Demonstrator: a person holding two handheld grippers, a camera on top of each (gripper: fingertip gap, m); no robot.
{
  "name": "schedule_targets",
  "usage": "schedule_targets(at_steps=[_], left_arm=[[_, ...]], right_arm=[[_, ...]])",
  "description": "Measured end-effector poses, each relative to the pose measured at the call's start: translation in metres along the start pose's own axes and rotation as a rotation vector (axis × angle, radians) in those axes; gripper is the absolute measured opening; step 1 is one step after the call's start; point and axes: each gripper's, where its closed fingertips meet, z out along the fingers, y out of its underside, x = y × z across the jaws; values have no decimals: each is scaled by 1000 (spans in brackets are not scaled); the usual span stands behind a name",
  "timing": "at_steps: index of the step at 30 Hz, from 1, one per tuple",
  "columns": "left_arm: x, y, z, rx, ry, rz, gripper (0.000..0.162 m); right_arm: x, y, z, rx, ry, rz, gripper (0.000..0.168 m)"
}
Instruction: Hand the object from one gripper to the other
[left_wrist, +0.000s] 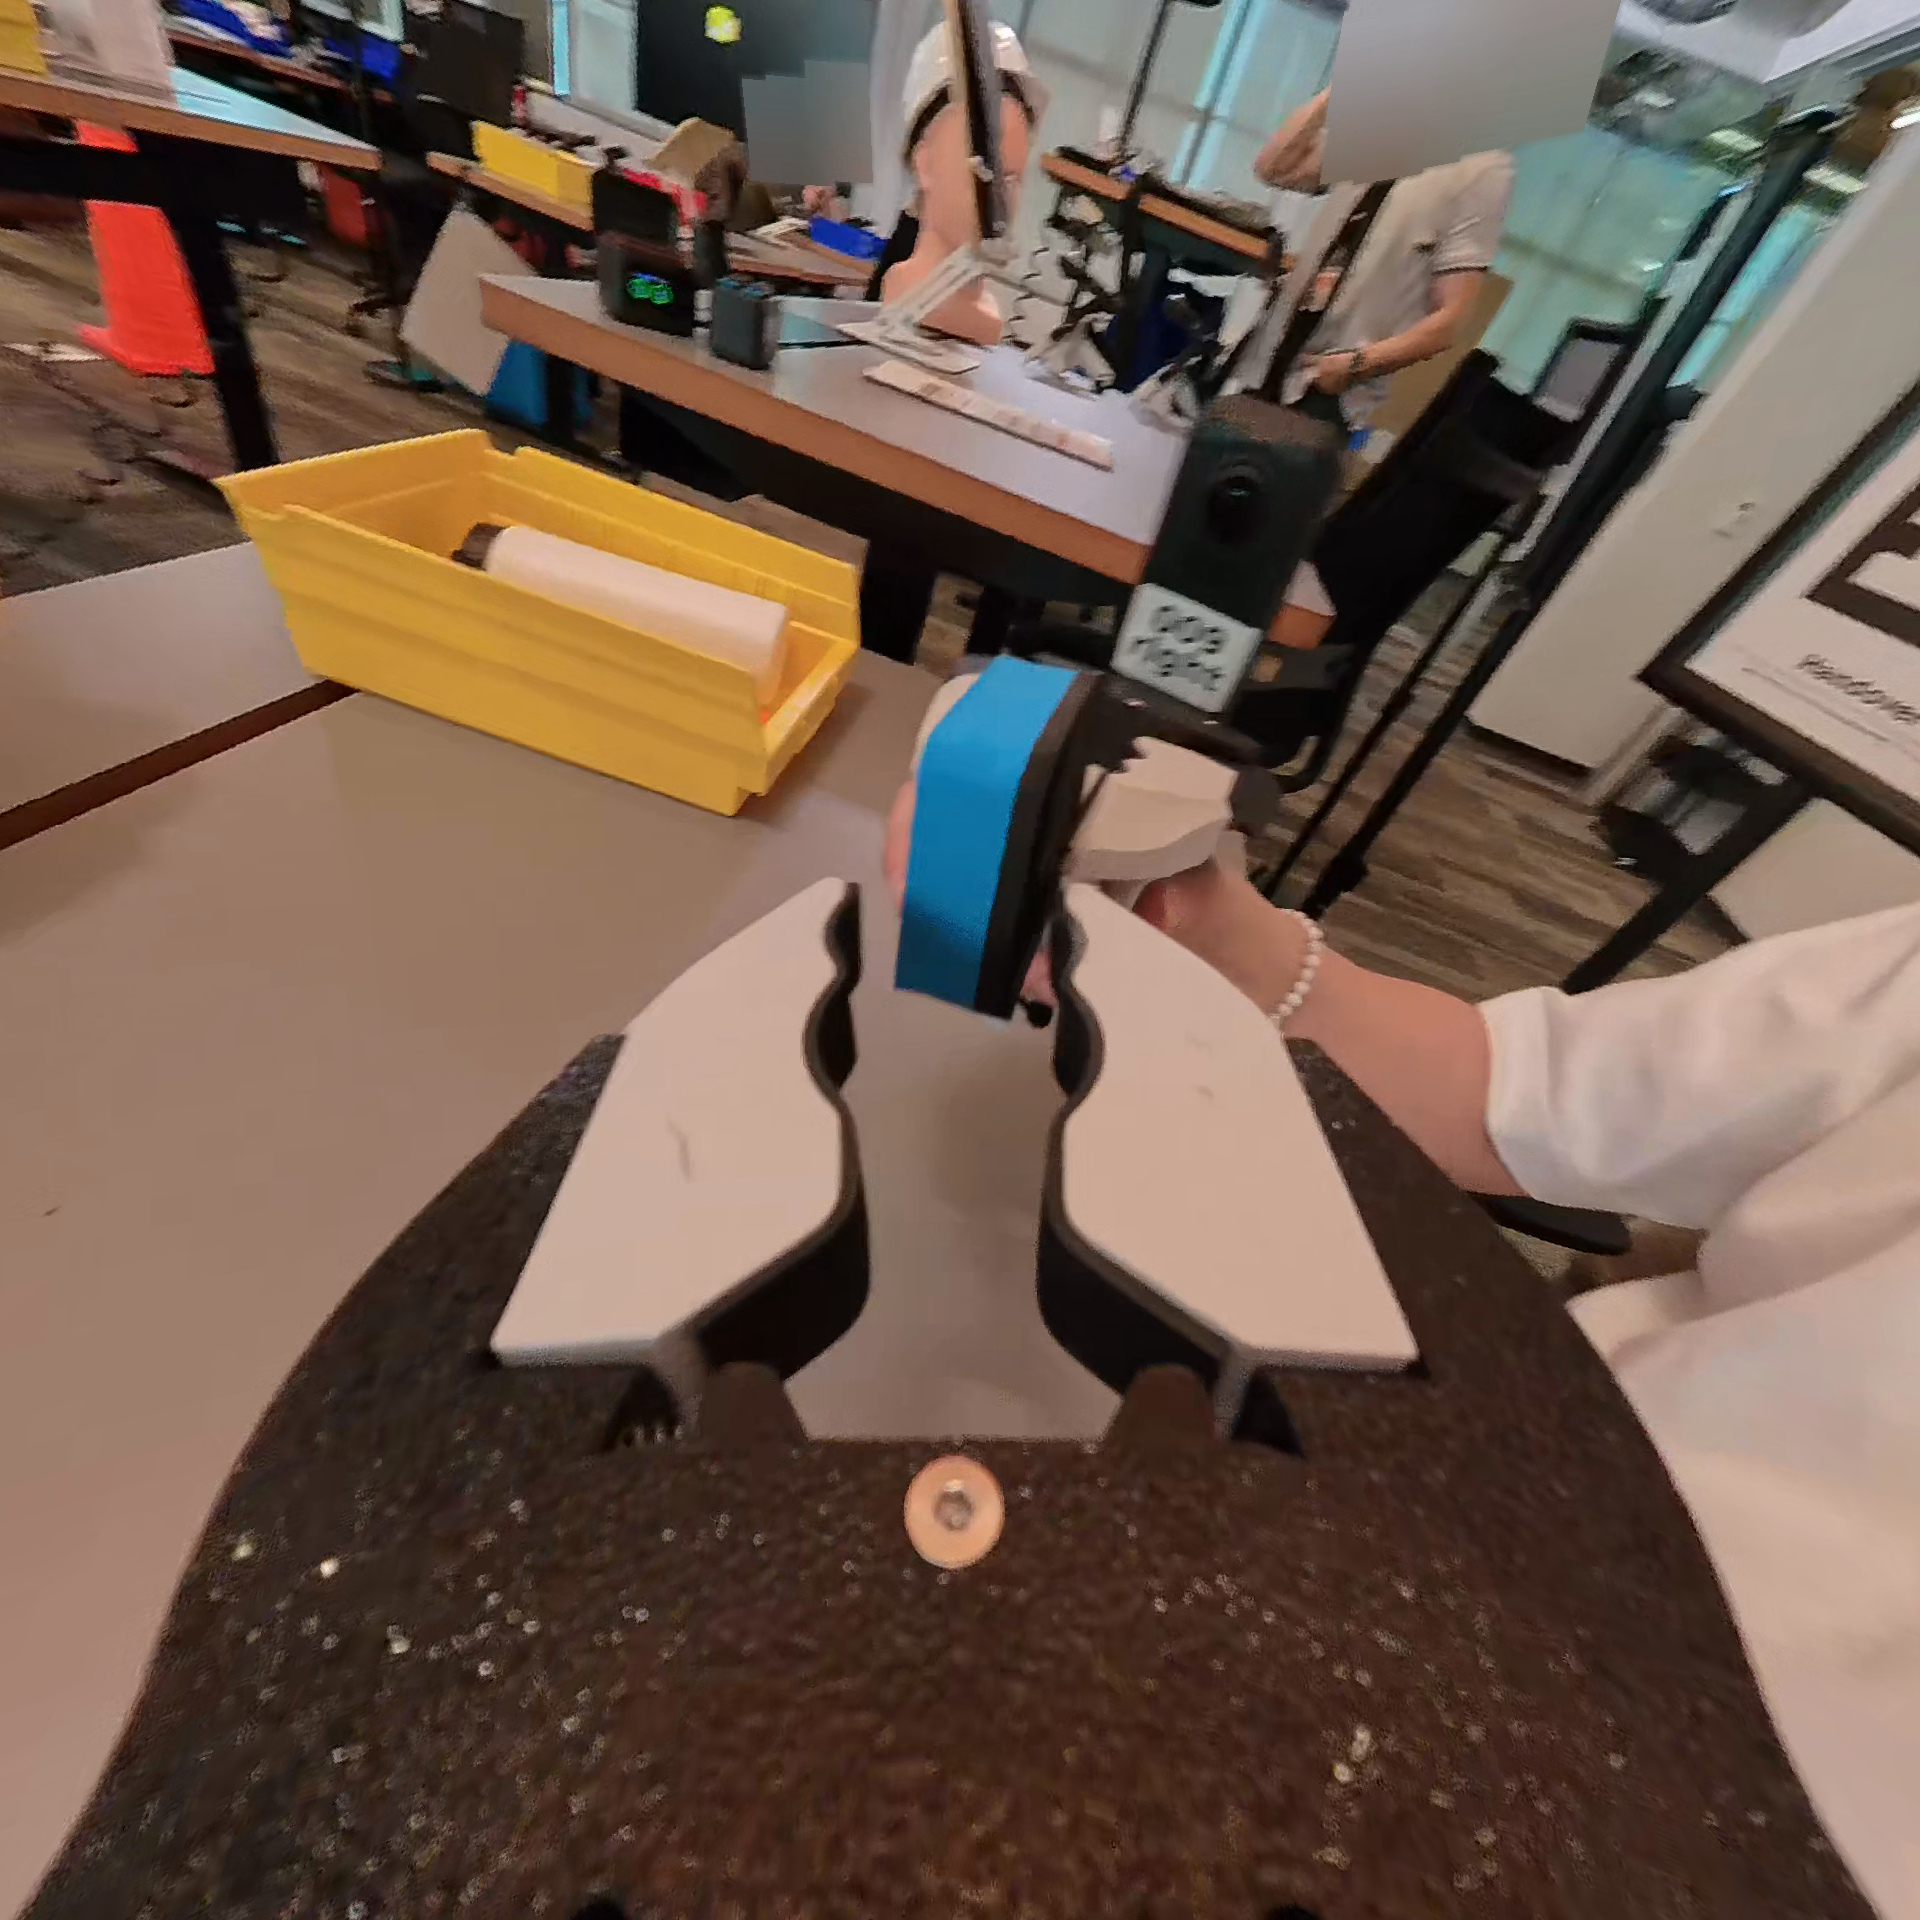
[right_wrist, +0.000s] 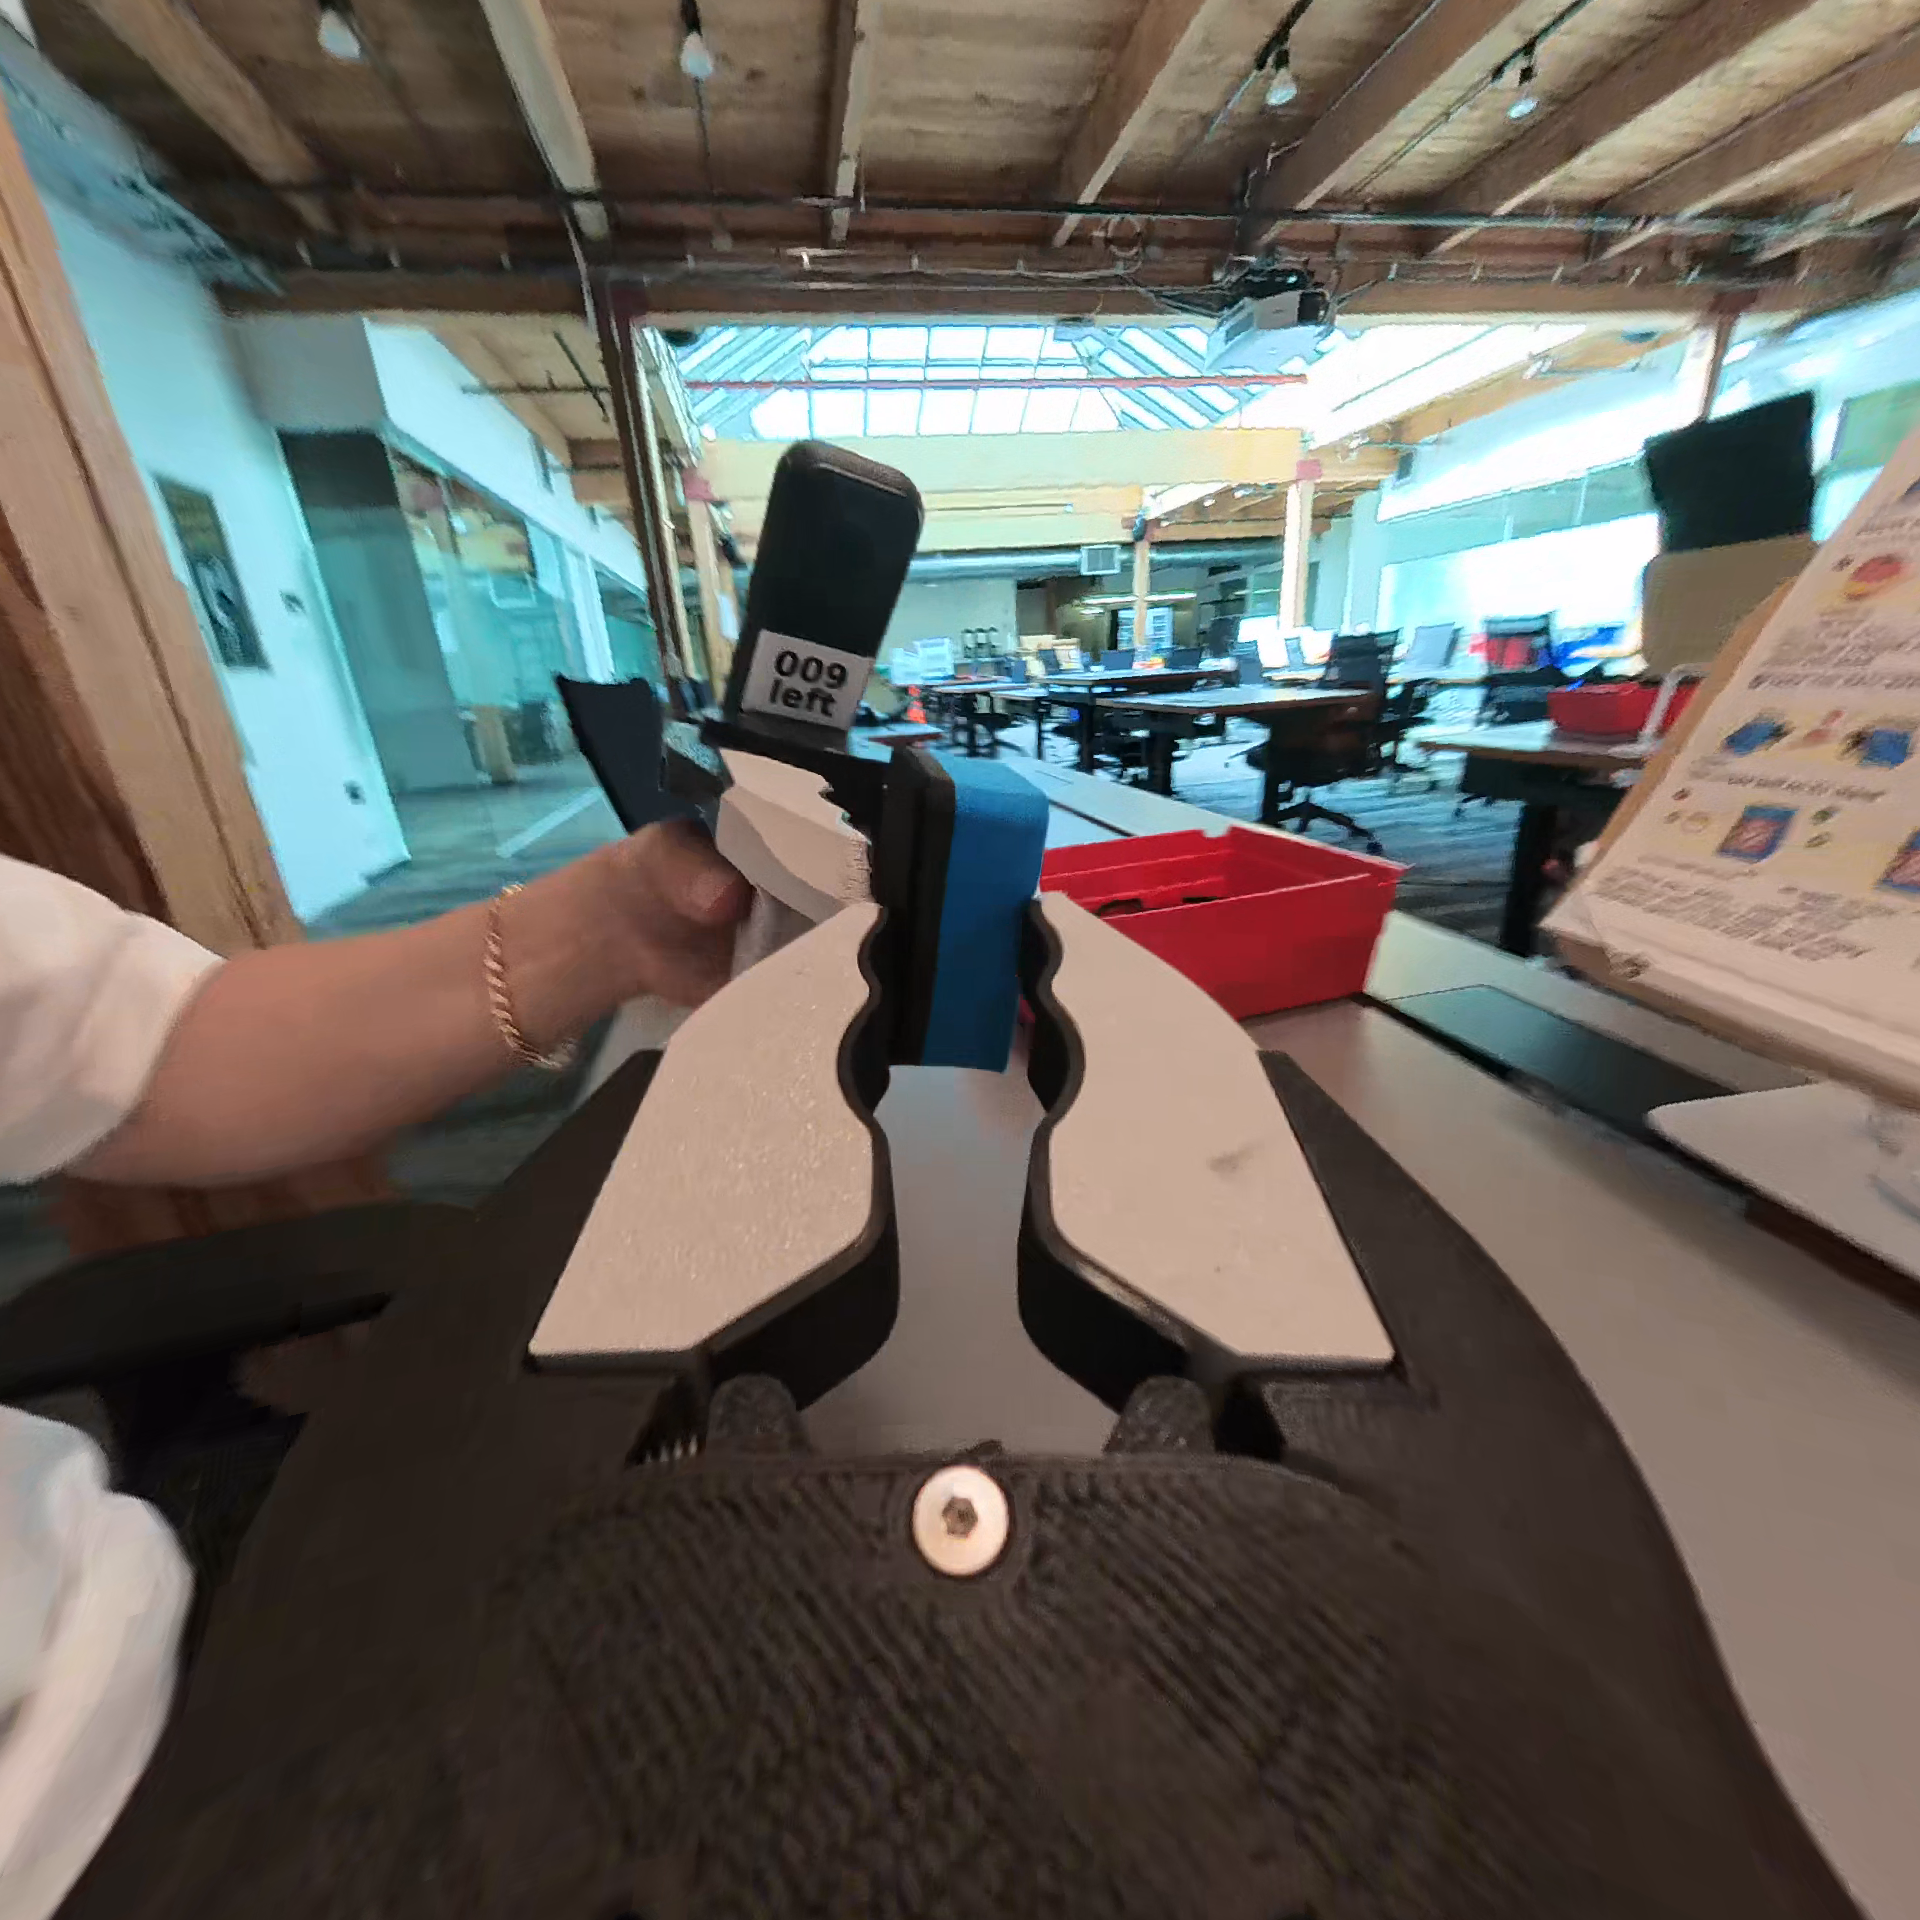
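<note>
The handover is at its midpoint. The right tongs (right_wrist: 956, 935) pinch the blue block (right_wrist: 987, 904) across its 2 faces, 1 tip on the black-backed side and 1 on the blue, holding it in the air above the tabletop (left_wrist: 416, 987). The left tongs (left_wrist: 956, 935) stand spread and grip nothing; the block's lower end hangs at their tips, nearer the right one. Likely next, the left tongs must centre on that free end and close squarely on it, and only then should the right tongs let go, or the block drops.
</note>
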Motion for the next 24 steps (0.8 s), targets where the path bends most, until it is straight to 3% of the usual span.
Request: schedule_targets(at_steps=[4,9,13,20,22,24], left_arm=[[-10,4,-6,-59,-72,-86,67],[3,0,-7,-55,119,-454,66],[6,12,-5,-130,237,-577,82],[27,19,3,-176,366,-594,86],[32,16,4,-164,408,-600,79],[32,15,4,-147,414,-590,58]], right_arm=[[11,-6,-13,-72,161,-388,23],[4,-6,-20,-124,235,-904,23],[-15,-5,-15,-65,138,-910,23],[-25,3,-11,-53,56,-895,23],[-25,9,-7,-78,53,-899,23],[-26,14,-5,-89,48,-898,23]])
